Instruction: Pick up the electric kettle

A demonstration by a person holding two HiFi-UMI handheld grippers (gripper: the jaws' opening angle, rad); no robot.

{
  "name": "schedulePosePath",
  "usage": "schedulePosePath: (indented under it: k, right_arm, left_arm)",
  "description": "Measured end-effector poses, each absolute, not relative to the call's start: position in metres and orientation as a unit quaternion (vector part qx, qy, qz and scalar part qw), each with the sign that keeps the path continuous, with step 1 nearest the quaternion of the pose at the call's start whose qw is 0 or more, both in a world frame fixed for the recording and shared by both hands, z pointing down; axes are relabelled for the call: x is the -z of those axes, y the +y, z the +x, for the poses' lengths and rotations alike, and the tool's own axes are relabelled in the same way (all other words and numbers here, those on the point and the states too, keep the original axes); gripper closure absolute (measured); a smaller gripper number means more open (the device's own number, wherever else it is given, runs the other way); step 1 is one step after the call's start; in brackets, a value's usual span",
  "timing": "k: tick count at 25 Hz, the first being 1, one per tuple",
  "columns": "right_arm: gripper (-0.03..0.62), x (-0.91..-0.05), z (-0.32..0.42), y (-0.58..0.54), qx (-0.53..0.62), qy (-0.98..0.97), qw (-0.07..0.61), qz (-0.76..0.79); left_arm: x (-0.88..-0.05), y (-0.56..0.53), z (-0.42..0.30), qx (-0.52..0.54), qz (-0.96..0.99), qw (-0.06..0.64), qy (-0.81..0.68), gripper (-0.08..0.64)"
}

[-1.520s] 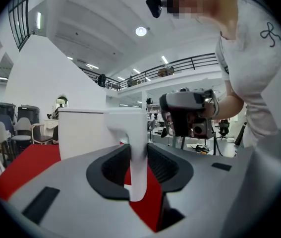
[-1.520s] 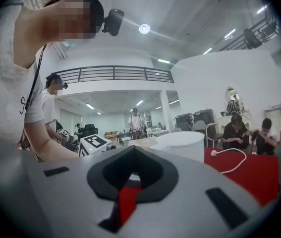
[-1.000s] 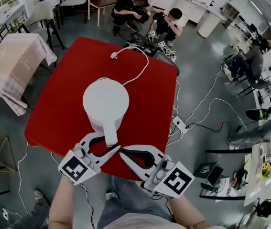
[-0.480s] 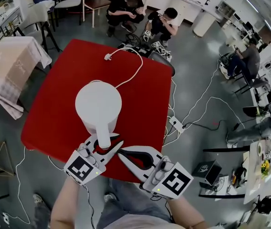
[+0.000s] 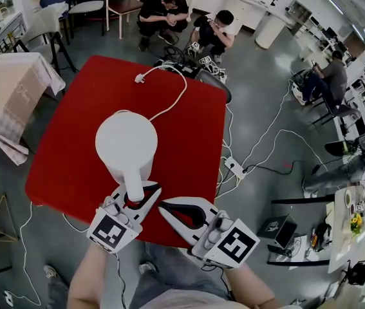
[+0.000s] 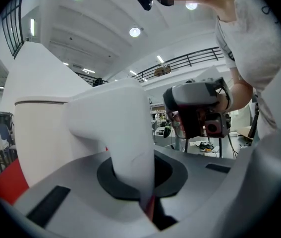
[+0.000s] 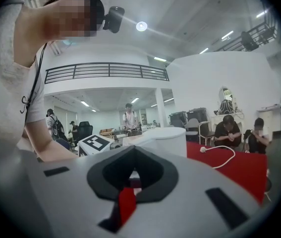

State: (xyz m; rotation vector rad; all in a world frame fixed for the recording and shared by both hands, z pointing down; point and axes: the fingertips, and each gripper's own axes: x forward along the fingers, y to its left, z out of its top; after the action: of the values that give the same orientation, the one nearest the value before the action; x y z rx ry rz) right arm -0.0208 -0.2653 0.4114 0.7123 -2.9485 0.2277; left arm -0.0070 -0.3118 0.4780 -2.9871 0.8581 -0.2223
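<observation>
A white electric kettle (image 5: 125, 140) stands on the red table (image 5: 188, 134), its handle (image 5: 134, 187) pointing toward me. My left gripper (image 5: 145, 192) is shut on that handle; the left gripper view shows the handle (image 6: 125, 133) clamped in the dark hollow of the jaws, with the kettle body (image 6: 36, 133) at left. My right gripper (image 5: 163, 206) hangs just right of the handle at the table's near edge, shut with nothing in it. The kettle (image 7: 167, 140) shows beyond its closed jaws in the right gripper view. A white cord (image 5: 169, 102) runs from the kettle to a loose plug (image 5: 138, 78).
Two people (image 5: 163, 8) crouch on the floor past the table's far edge. A power strip (image 5: 235, 167) and cables lie on the floor at right. A cloth-covered table (image 5: 8, 89) stands at left, with chairs behind it.
My left gripper's jaws have closed from wide open onto the kettle's handle. The right gripper has stayed in place.
</observation>
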Motion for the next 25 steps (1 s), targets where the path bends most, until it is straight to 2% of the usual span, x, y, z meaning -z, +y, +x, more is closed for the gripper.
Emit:
schedulePosePath:
  k: [7,16,25]
  right_arm:
    - [0.584,-0.407,-0.016,-0.268,-0.06,-0.968,0.044,0.24]
    - [0.584,-0.393,-0.009,-0.268,-0.045,-0.967,0.034,0.248]
    - [0.584,-0.359,-0.025,-0.226,-0.015,-0.972,0.011,0.236]
  left_arm:
    - [-0.469,-0.315,-0.003,0.08,-0.955,0.029,0.283,0.546]
    - [-0.412,-0.315,-0.015,0.039,-0.951,0.054,0.301,0.545]
    - [-0.357,-0.251,-0.041,0.052,-0.942,0.076,0.322,0.545]
